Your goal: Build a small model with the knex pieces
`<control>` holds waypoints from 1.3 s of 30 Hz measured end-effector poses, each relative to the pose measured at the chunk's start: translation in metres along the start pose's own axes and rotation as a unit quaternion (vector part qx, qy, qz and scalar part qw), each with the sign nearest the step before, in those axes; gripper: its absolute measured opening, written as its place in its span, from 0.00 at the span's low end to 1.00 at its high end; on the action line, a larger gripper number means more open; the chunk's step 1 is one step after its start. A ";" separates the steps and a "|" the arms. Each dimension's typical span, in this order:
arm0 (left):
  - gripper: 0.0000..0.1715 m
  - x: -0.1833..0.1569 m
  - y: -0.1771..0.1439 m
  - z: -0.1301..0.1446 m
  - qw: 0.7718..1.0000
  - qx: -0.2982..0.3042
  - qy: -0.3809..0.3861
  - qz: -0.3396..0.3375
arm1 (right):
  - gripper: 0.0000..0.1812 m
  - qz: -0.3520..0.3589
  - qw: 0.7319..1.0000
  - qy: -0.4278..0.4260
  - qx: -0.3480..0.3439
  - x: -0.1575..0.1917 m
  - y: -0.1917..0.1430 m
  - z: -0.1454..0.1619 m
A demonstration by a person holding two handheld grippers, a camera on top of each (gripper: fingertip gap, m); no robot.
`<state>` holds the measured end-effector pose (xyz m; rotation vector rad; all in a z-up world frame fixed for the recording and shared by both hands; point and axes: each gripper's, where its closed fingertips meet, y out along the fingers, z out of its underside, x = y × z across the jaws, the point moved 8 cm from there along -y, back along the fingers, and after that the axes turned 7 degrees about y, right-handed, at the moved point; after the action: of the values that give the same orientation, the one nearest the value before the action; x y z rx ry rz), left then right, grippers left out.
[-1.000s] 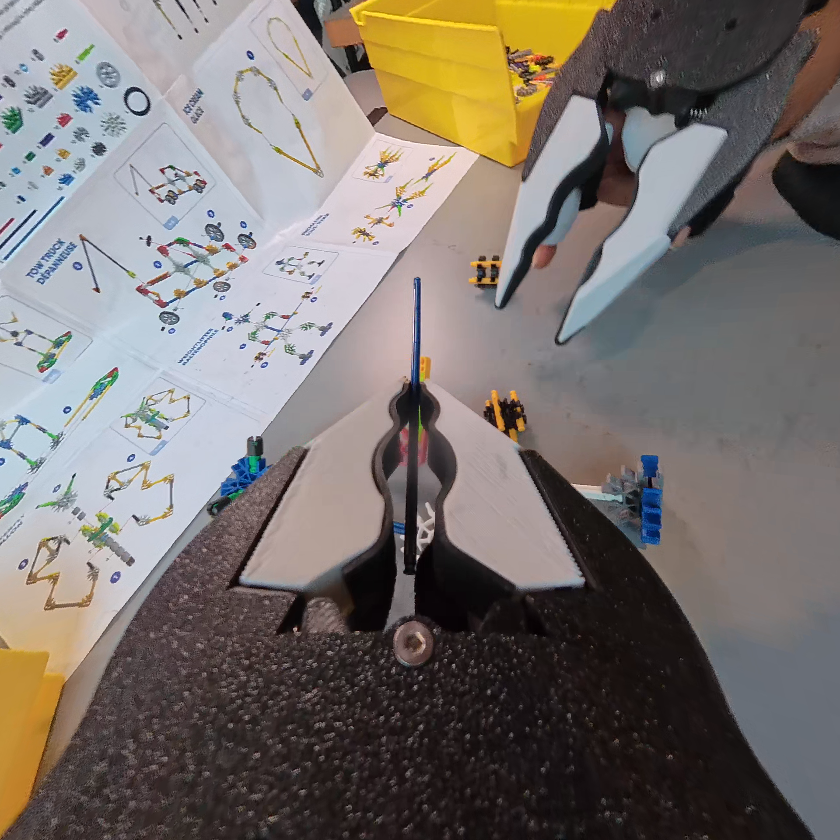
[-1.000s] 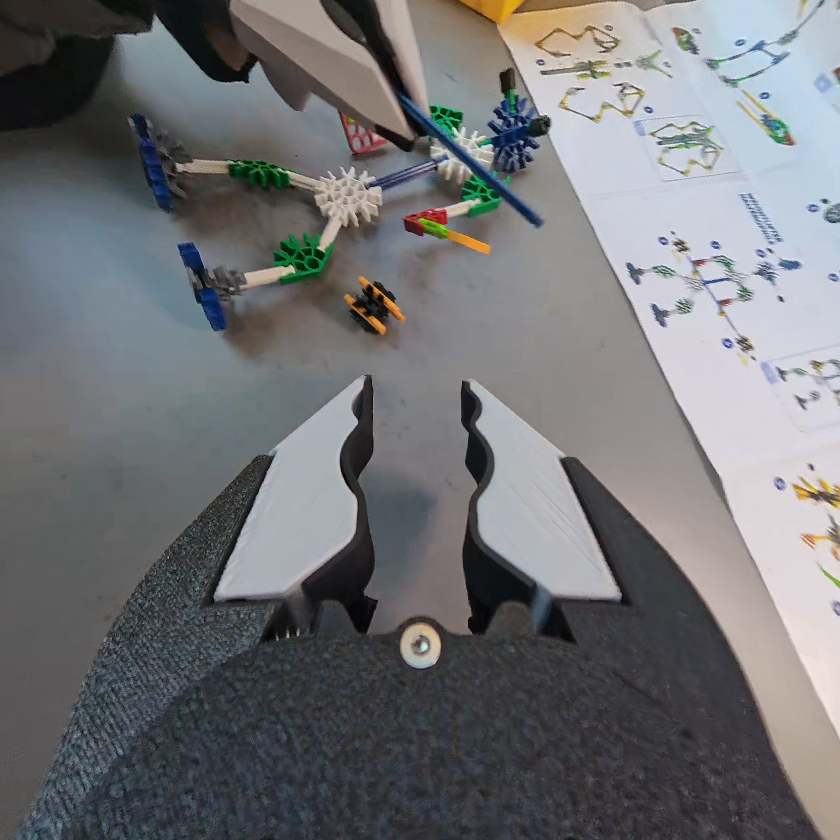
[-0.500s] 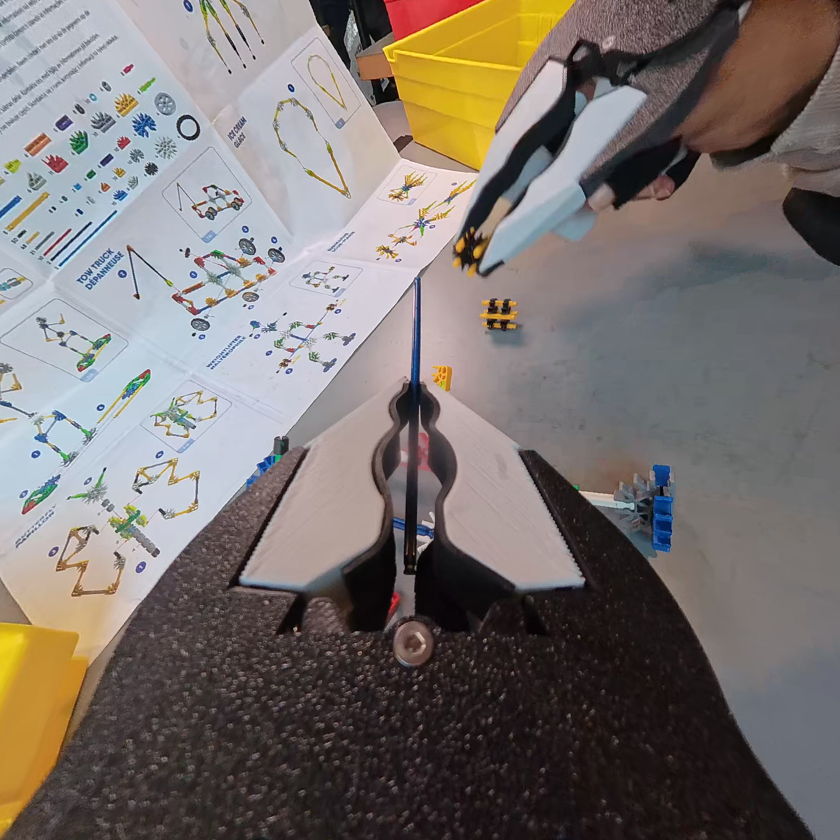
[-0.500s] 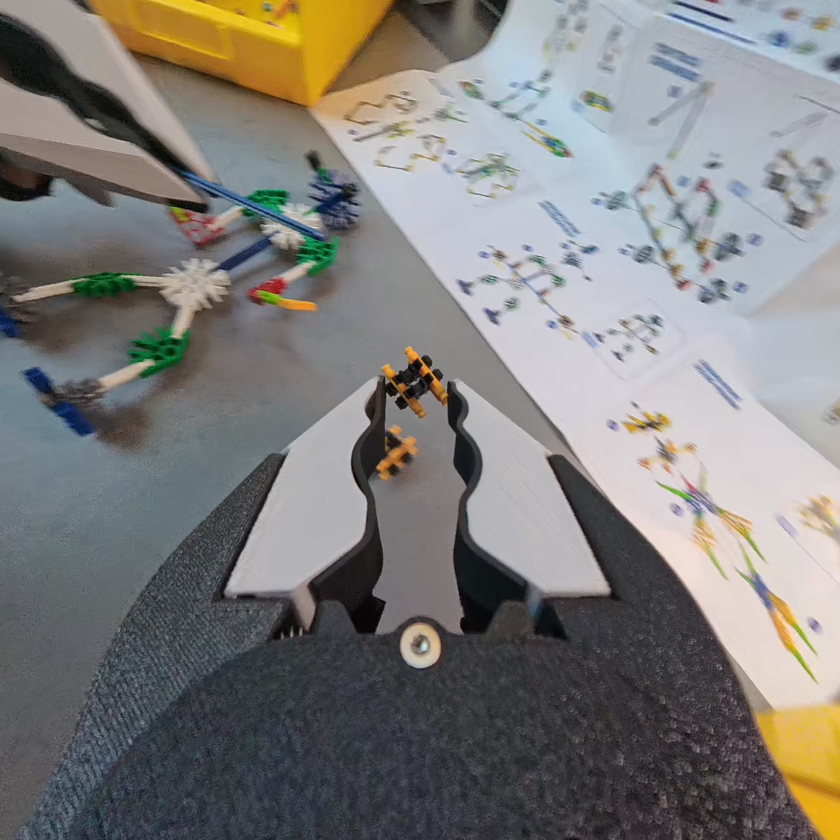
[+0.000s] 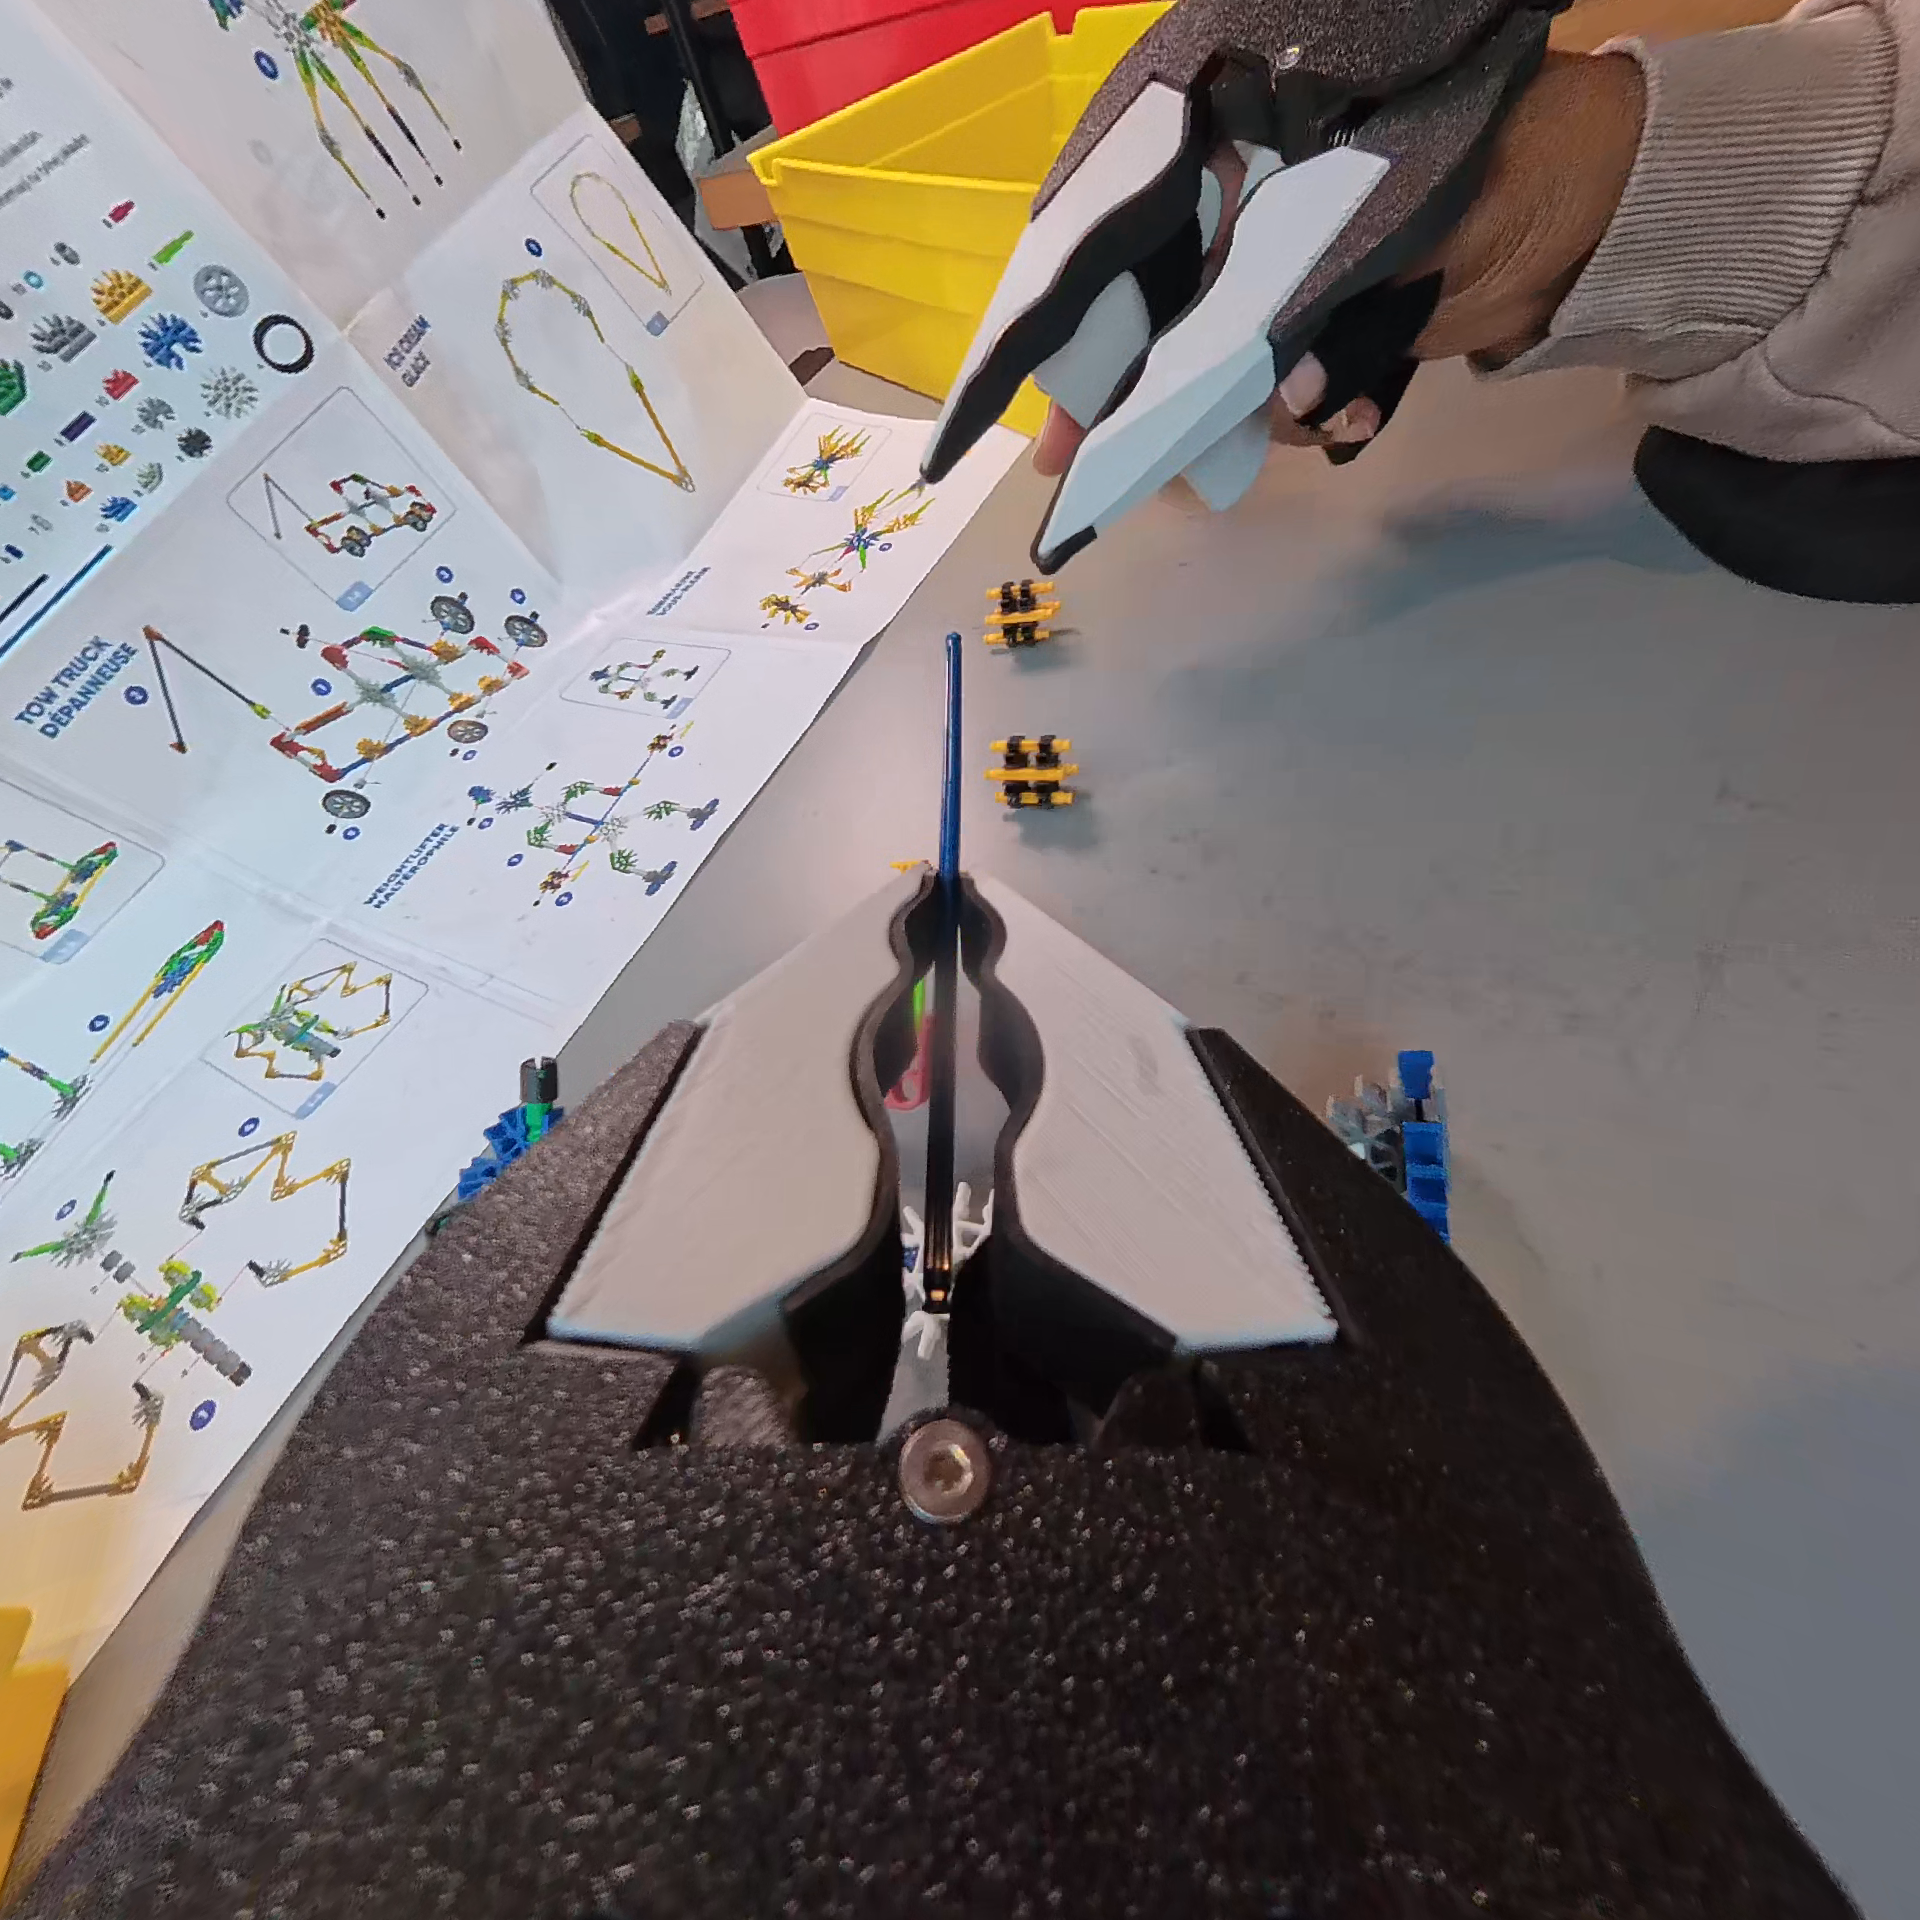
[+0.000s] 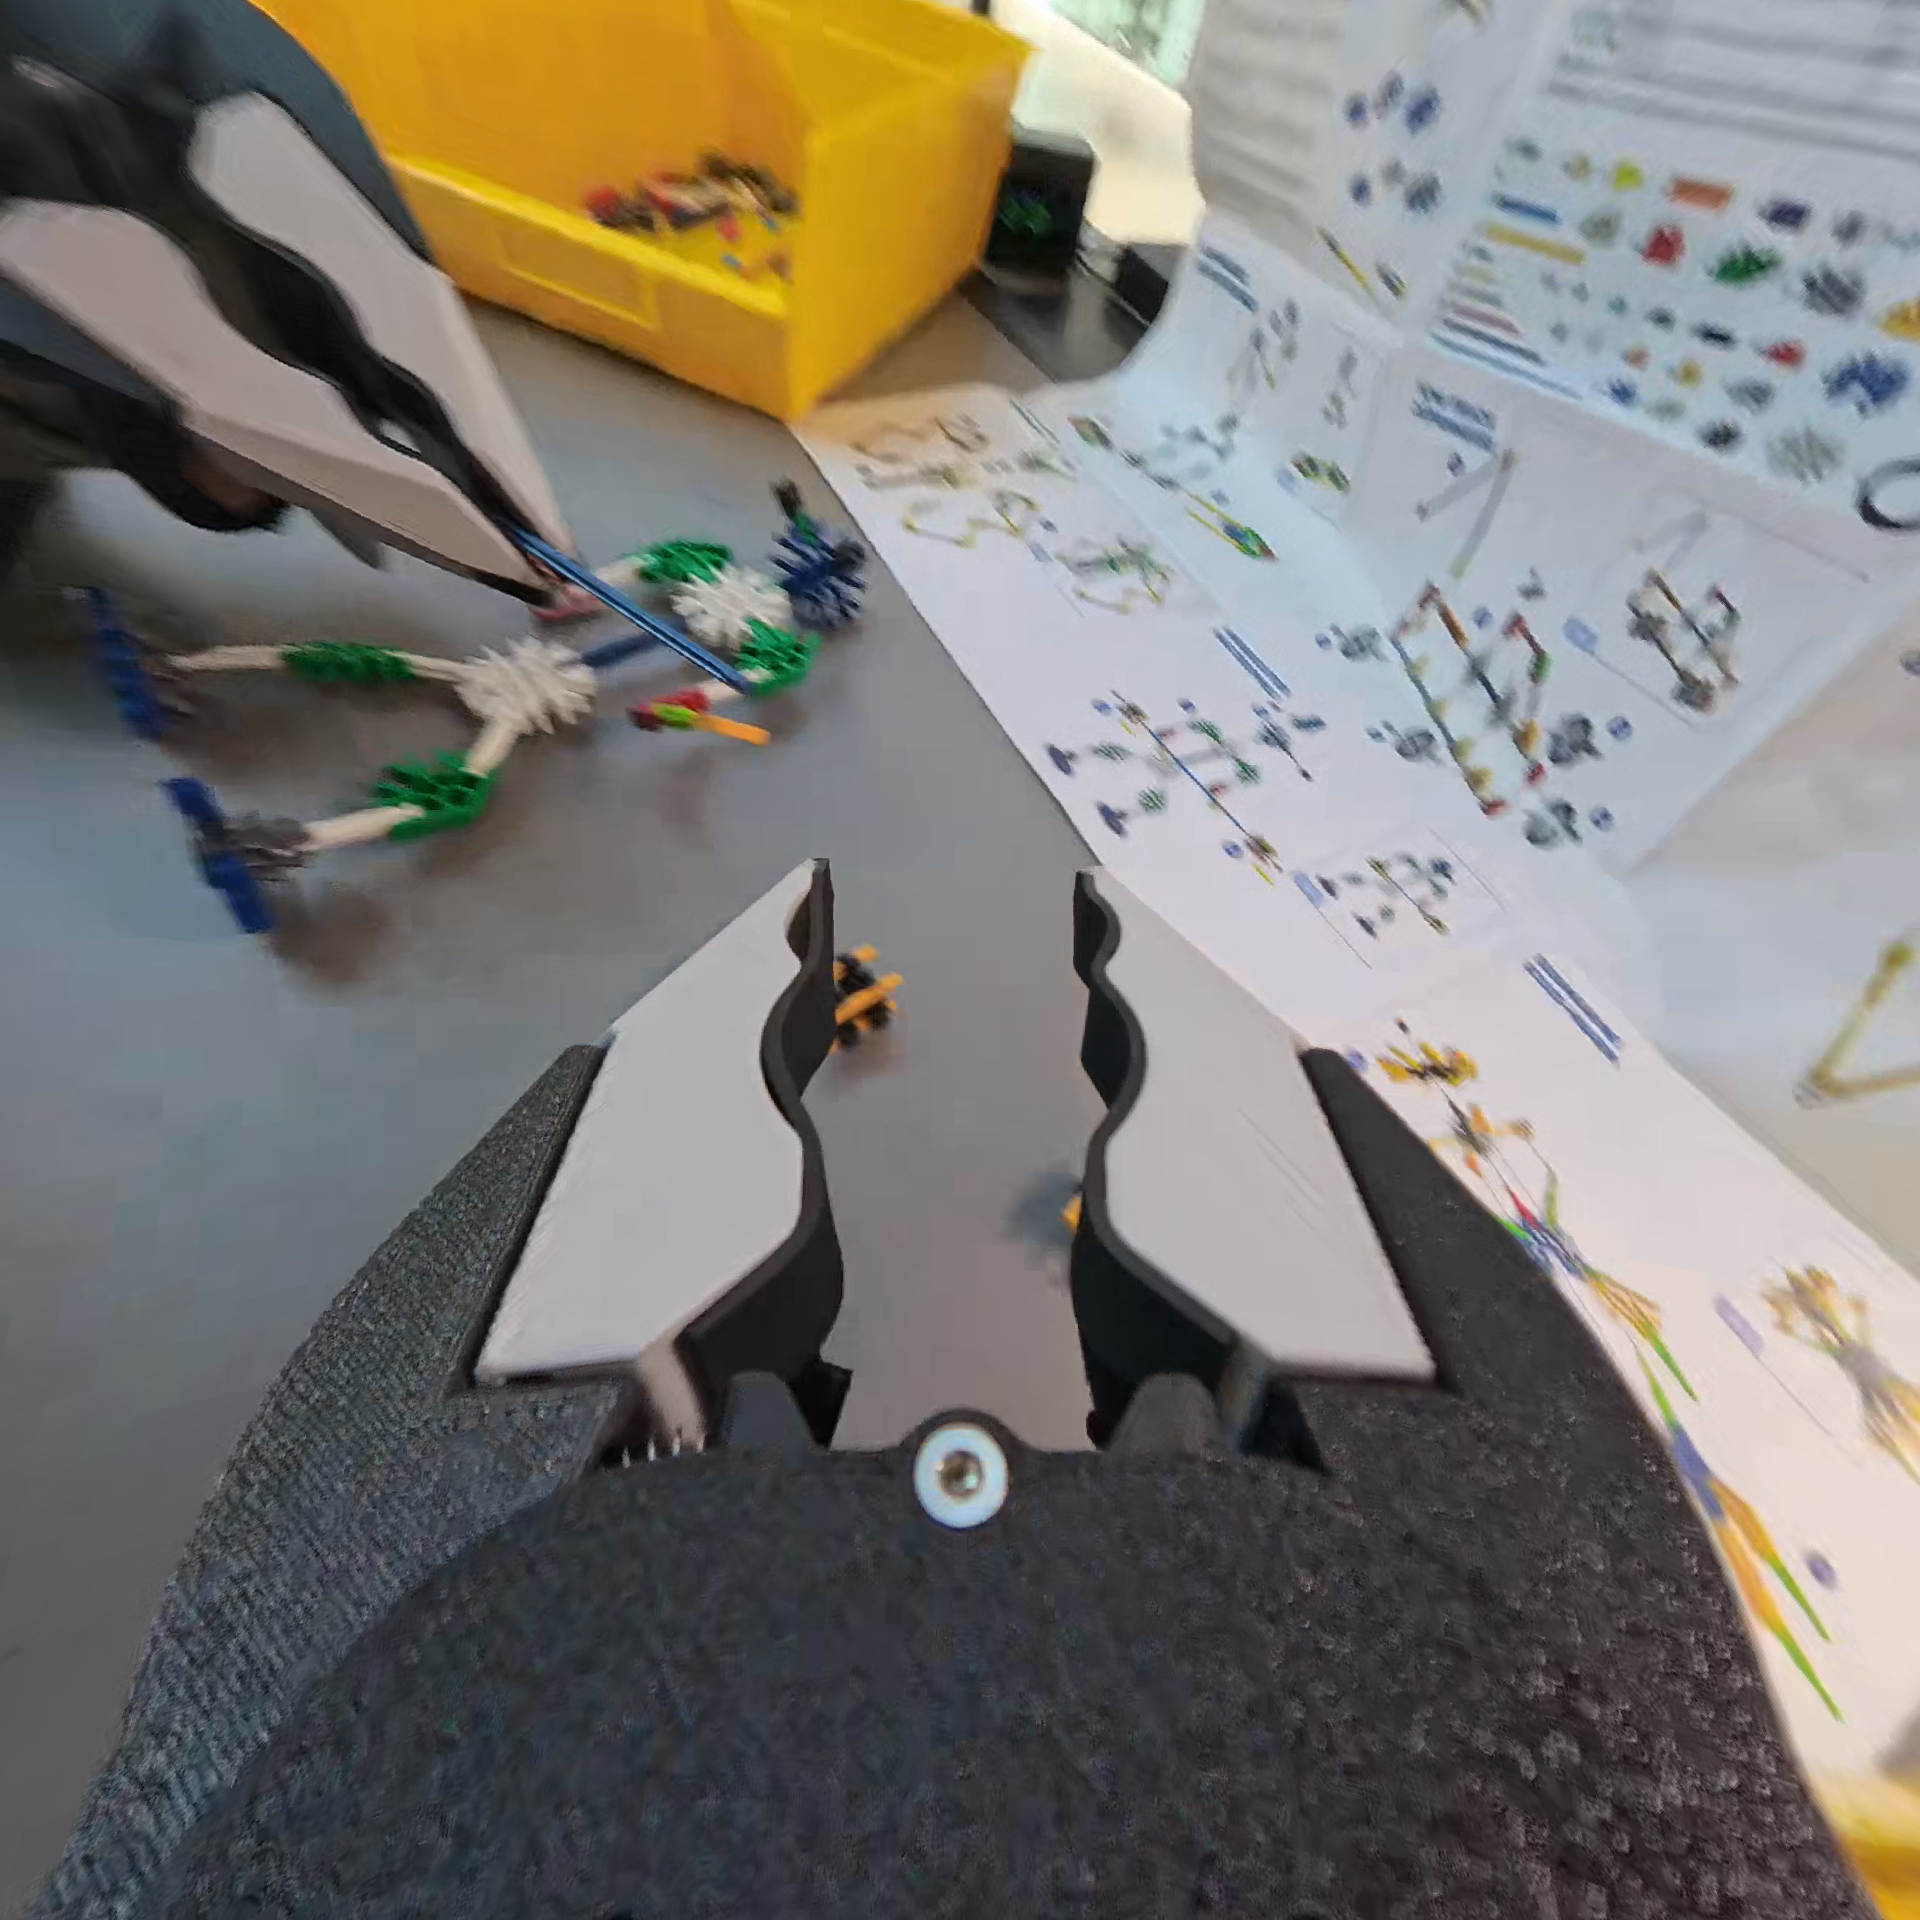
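Note:
My left gripper (image 5: 940,883) is shut on a thin blue rod (image 5: 948,748) that points forward past its tips. Under it lies a model of white, green and blue connectors (image 6: 525,686). My right gripper (image 6: 953,873) is open and empty, a little above the grey table. Two small yellow-and-black pieces (image 5: 1023,613) (image 5: 1032,771) lie on the table between the grippers. One of them (image 6: 862,997) sits just inside the right gripper's left finger. In the left wrist view the right gripper (image 5: 987,520) hovers above the farther piece. In the right wrist view the left gripper (image 6: 540,582) holds the rod (image 6: 634,623) over the model.
A large white instruction sheet (image 5: 364,675) covers the table's side and shows in the right wrist view (image 6: 1351,675). A yellow bin (image 6: 665,208) with small parts stands at the back, a red bin (image 5: 883,42) behind it. A blue-and-grey part (image 5: 1403,1132) lies by the left gripper. The grippers' ends are close to 12 cm from one another.
Half a second ago my right gripper held a yellow-and-black piece at its tips. It has opened, and the piece lies on the table. The left gripper kept the rod.

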<state>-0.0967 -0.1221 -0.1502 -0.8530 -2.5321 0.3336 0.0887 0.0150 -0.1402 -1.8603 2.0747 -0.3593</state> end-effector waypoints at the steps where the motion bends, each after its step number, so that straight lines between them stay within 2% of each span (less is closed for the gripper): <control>1: 0.02 -0.003 0.000 -0.001 1.000 -0.005 0.003 0.009 | 0.24 -0.038 0.999 -0.010 -0.021 0.013 0.001 -0.005; 3: 0.02 -0.006 0.001 -0.003 1.000 -0.016 0.010 0.017 | 0.23 -0.085 0.995 -0.034 -0.036 0.033 0.005 -0.008; 7: 0.02 -0.005 -0.004 -0.009 0.999 -0.033 0.017 0.001 | 0.24 -0.089 0.992 -0.055 -0.070 0.053 0.013 -0.011; 9: 0.02 0.008 -0.011 -0.012 0.997 -0.042 0.017 -0.062 | 0.24 -0.082 0.991 -0.056 -0.089 0.059 0.015 -0.012; 10: 0.02 0.018 -0.018 -0.013 0.991 -0.054 0.013 -0.121 | 0.25 -0.079 0.991 -0.062 -0.092 0.062 0.016 -0.012; 13: 0.02 0.056 -0.056 -0.014 0.951 -0.094 -0.020 -0.295 | 0.26 -0.070 0.990 -0.085 -0.086 0.069 0.020 -0.010; 15: 0.02 0.082 -0.087 -0.007 0.914 -0.093 -0.047 -0.391 | 0.26 -0.070 0.992 -0.083 -0.069 0.071 0.024 -0.006; 18: 0.02 0.117 -0.149 0.002 0.856 -0.066 -0.091 -0.504 | 0.26 -0.069 0.992 -0.082 -0.059 0.071 0.024 -0.004; 21: 0.01 0.139 -0.219 0.008 0.809 -0.053 -0.137 -0.570 | 0.25 -0.049 0.994 -0.083 -0.056 0.065 0.021 -0.004; 24: 0.01 0.151 -0.281 0.031 0.778 -0.037 -0.217 -0.588 | 0.25 -0.024 0.996 -0.074 -0.047 0.055 0.018 -0.003; 27: 0.02 0.158 -0.323 0.081 0.753 0.036 -0.297 -0.586 | 0.24 -0.020 0.997 -0.056 -0.052 0.050 0.014 -0.004; 29: 0.01 0.156 -0.341 0.117 0.732 0.091 -0.336 -0.586 | 0.23 -0.020 0.997 -0.046 -0.055 0.047 0.012 -0.005; 32: 0.02 0.146 -0.347 0.155 0.718 0.137 -0.383 -0.565 | 0.22 -0.016 0.997 -0.040 -0.059 0.045 0.010 -0.006; 35: 0.17 0.142 -0.342 0.161 0.718 0.134 -0.380 -0.568 | 0.22 -0.014 0.998 -0.034 -0.060 0.044 0.010 -0.006; 37: 0.20 0.145 -0.338 0.151 0.725 0.125 -0.357 -0.576 | 0.21 -0.015 0.998 -0.026 -0.062 0.044 0.010 -0.006; 39: 0.22 0.151 -0.331 0.130 0.741 0.104 -0.324 -0.579 | 0.21 -0.020 0.998 -0.018 -0.063 0.043 0.011 -0.005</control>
<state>-0.4363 -0.2977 -0.0949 1.1653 -2.9405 0.4990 0.0727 -0.0268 -0.1428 -1.9665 2.0834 -0.2079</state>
